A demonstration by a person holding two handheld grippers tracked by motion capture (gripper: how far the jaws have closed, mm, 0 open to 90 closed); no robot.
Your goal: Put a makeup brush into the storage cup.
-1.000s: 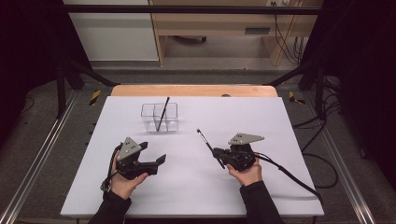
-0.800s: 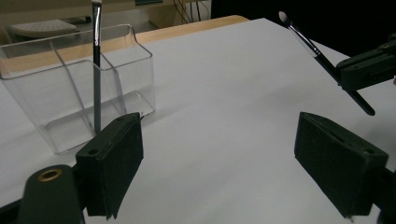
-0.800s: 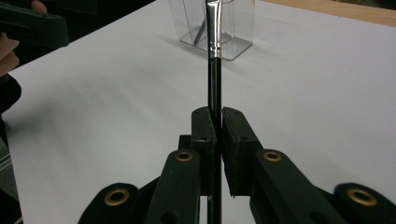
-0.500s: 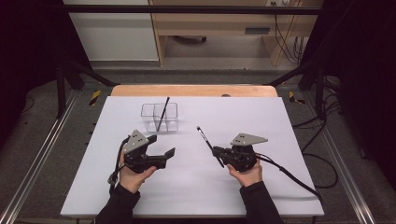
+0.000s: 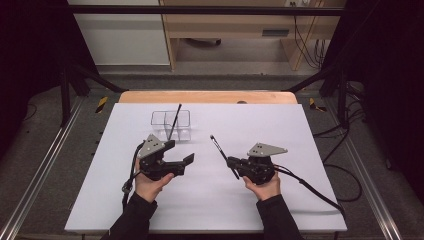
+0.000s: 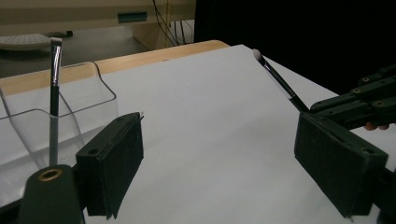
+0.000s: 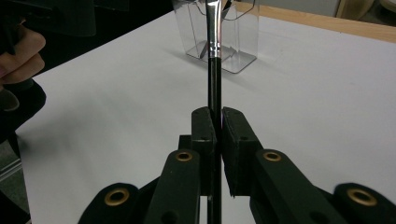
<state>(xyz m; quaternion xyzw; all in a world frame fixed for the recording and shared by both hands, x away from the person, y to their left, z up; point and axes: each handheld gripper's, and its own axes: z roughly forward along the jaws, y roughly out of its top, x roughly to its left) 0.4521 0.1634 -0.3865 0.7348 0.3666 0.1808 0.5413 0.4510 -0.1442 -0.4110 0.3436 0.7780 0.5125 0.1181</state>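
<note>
Spreading across most of the high view, the white rectangular worktop (image 5: 300,200) carries everything in play. Toward its far left stands the clear plastic two-compartment holder (image 5: 171,124), and one slim black-handled makeup brush (image 5: 174,121) leans in it already, tip up.

The left tongs (image 5: 181,152) sit just in front of that holder, released: their two black pads stand wide apart with bare worktop between them. The right tongs (image 5: 234,165) lie well to the right of the holder, clenched on a second thin black brush with a silver ferrule (image 5: 220,151). In the right gripper view the pads (image 7: 203,135) pinch the handle low down, so most of the brush juts out beyond them.

What the next move seems to turn on is the line from this held brush to the holder. The brush's long axis runs away from the person and leans left, its bristle tip aimed roughly at the holder, which lies ahead and to the left of the right tongs with open worktop between. The left hand (image 5: 150,182) is much the nearer to the holder, yet the right hand (image 5: 263,186) has the brush, so it likely has to travel left and forward, then tip the brush upright over a compartment.
</note>
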